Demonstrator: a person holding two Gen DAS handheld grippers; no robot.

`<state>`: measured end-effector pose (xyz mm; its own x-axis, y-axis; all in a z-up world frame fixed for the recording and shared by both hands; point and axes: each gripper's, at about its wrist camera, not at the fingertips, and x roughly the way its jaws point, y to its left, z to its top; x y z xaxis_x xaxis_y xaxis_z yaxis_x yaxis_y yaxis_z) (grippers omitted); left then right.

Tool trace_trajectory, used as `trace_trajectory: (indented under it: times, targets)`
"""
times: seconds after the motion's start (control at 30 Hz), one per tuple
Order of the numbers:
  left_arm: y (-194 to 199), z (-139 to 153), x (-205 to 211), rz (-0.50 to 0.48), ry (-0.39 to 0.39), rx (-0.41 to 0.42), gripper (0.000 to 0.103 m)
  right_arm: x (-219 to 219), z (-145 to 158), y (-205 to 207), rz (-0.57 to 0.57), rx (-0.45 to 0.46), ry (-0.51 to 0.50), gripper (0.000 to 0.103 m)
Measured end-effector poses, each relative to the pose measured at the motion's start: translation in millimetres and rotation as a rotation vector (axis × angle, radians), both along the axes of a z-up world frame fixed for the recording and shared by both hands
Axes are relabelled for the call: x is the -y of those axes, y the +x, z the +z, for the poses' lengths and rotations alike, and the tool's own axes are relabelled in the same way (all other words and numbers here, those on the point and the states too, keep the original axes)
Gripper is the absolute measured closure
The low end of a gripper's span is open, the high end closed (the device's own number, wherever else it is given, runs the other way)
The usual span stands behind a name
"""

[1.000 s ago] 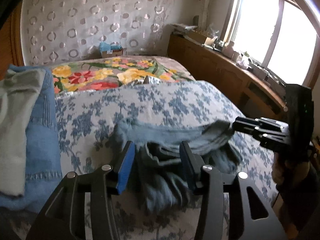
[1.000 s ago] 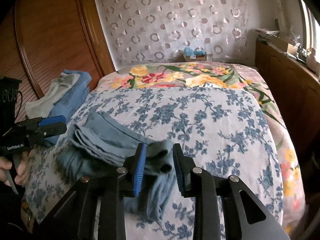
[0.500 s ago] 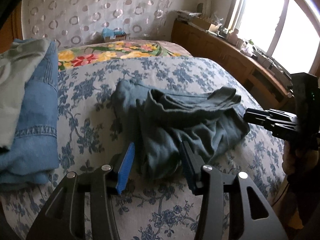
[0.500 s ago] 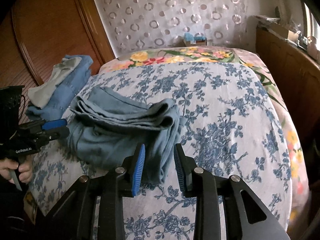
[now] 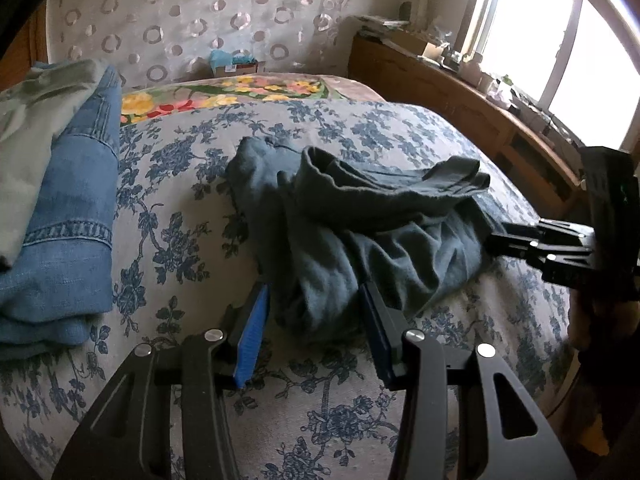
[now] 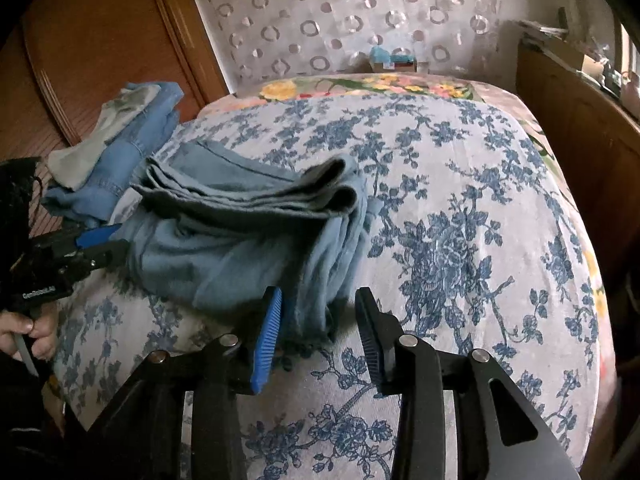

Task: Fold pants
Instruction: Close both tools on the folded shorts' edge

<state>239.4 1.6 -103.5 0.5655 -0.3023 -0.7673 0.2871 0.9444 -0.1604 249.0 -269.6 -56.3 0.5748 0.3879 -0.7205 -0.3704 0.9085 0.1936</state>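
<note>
Lying bunched on the blue-floral bedspread [image 5: 168, 216], the grey-blue pants [image 5: 360, 232] sit roughly folded, several layered edges stacked along the top of the heap and one loose end hanging toward each camera.

Left gripper [image 5: 316, 320]: jaws spread, straddling the near end of the pants. Cloth fills most of the gap between the blue pad and the dark one. Right-hand pad looks to be against the fabric; left pad sits just beside it with a thin gap. Not a clear pinch.

Right gripper [image 6: 318, 320]: jaws spread and have just been opening. The frayed hem of the pants droops between them, close to the blue left pad, apart from the right one. No pressing visible.

Each gripper shows at the edge of the other's view, near opposite ends of the garment. A hand [image 6: 30, 332] grips the left tool's handle, seen from the right wrist.

Off to the left side of the bed: folded denim jeans [image 5: 68, 216] with a pale grey-green garment [image 5: 28, 128] lying on top. Wooden cabinet [image 5: 448, 92] under the bright window [image 5: 560, 36]. Small box [image 6: 396, 62] at the far end of the bed.
</note>
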Motion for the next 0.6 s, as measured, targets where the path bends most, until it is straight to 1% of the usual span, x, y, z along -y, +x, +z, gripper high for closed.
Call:
trace_trajectory:
  times: [0.03, 0.1, 0.13, 0.17, 0.2, 0.23, 0.27, 0.33, 0.43, 0.6]
  targets:
    - [0.8, -0.9, 0.6, -0.006, 0.000, -0.005, 0.055, -1.1, -0.9, 0.9, -0.003, 0.001, 0.002, 0.064]
    - [1.7, -2.7, 2.5, -0.014, 0.003, -0.007, 0.059, -1.9, -0.9, 1.9, -0.008, 0.006, 0.000, 0.064]
    - [2.3, -3.1, 2.4, -0.019, 0.001, -0.007, 0.064, -3.1, -1.1, 1.9, -0.009, 0.010, -0.006, 0.064]
    - [3.2, -4.3, 3.3, -0.025, -0.001, -0.009, 0.071, -5.2, -1.3, 1.6, -0.006, 0.016, -0.014, 0.064]
    - [3.8, -4.3, 3.5, -0.029, -0.004, -0.009, 0.075, -7.0, -1.2, 0.8, 0.000, 0.022, -0.026, 0.065]
    - [4.1, -4.7, 4.0, -0.033, -0.008, -0.005, 0.082, -8.6, -1.4, 0.2, 0.006, 0.026, -0.031, 0.080]
    - [3.9, -4.4, 3.6, -0.030, -0.011, -0.001, 0.086, -10.0, -2.0, 0.2, 0.019, 0.022, -0.026, 0.087]
    - [0.8, 0.1, 0.6, -0.008, -0.022, 0.020, 0.089, -9.4, -1.7, -0.7, 0.020, 0.022, -0.021, 0.094]
    - [-8.3, 9.8, -7.9, 0.018, -0.038, 0.057, 0.090, -1.9, 5.4, -7.8, 0.011, 0.047, 0.002, 0.096]
    - [-22.7, 13.1, -11.0, 0.015, -0.036, 0.051, 0.090, -1.4, 11.1, -29.2, 0.027, 0.070, -0.005, 0.096]
